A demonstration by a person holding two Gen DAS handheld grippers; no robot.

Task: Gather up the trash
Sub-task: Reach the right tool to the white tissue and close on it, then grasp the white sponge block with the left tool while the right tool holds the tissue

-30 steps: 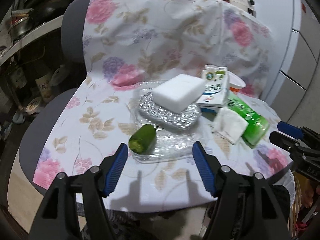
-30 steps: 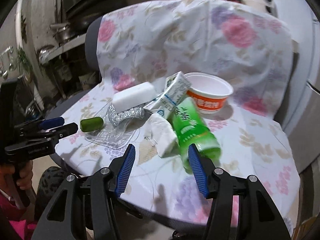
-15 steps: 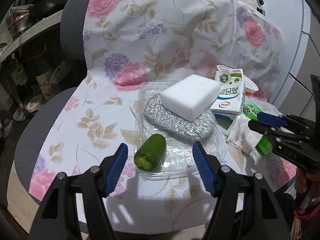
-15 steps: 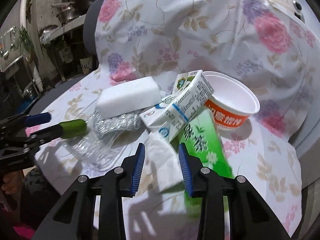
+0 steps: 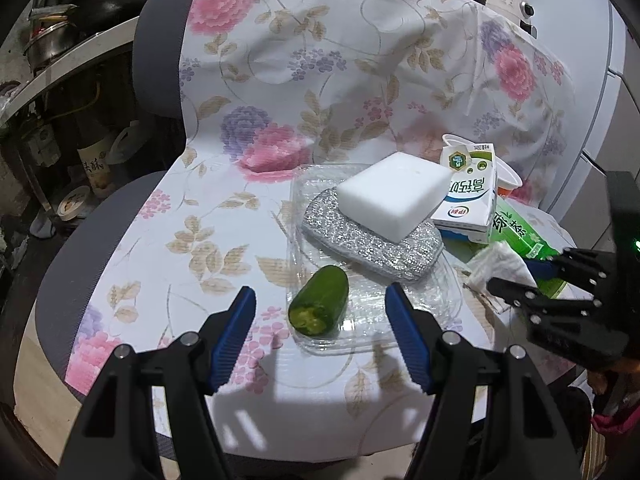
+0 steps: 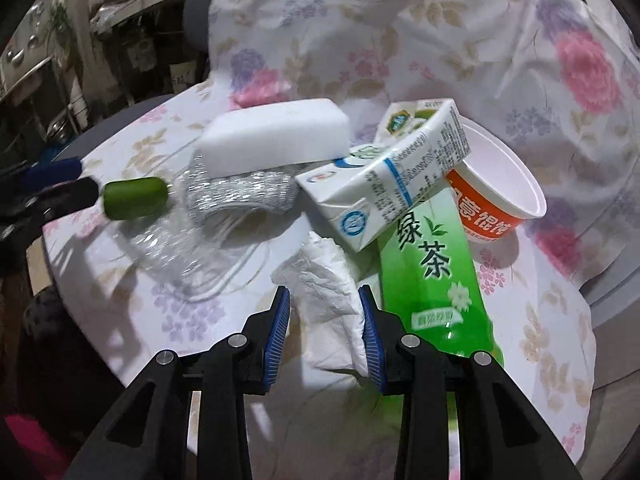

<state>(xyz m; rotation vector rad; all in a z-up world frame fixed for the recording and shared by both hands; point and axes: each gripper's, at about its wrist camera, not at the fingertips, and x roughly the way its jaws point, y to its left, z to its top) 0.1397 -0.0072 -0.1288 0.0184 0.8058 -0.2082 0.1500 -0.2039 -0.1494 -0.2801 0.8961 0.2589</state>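
Right gripper (image 6: 324, 316): jaws have just been closing in on the crumpled tissue (image 6: 326, 284); tissue is being flanked on both sides by the blue pads (image 6: 370, 340), right pad touching it, left pad w/ a thin gap showing, so a firm clench cannot be told.
Left gripper (image 5: 320, 320): being held released, jaws wide, nothing betw. them; being hovered above the cloth, in front of the cucumber piece (image 5: 320, 306).
Crumpled tissue: lying on the floral cloth (image 6: 552, 344), just beside the green tea bottle (image 6: 436, 276), below the milk carton (image 6: 384, 184).
Milk carton: being propped tilted on the bottle, its top touching the rim of the orange-white bowl (image 6: 500, 196).
Green tea bottle: lying on its side, label up.
White sponge block (image 5: 394, 194): resting on the silver scouring pad (image 5: 372, 244).
Clear plastic tray (image 5: 320, 344): holding pad, sponge & cucumber piece at its near-left corner.
Chair (image 5: 160, 60): being covered by the floral cloth over seat & backrest.
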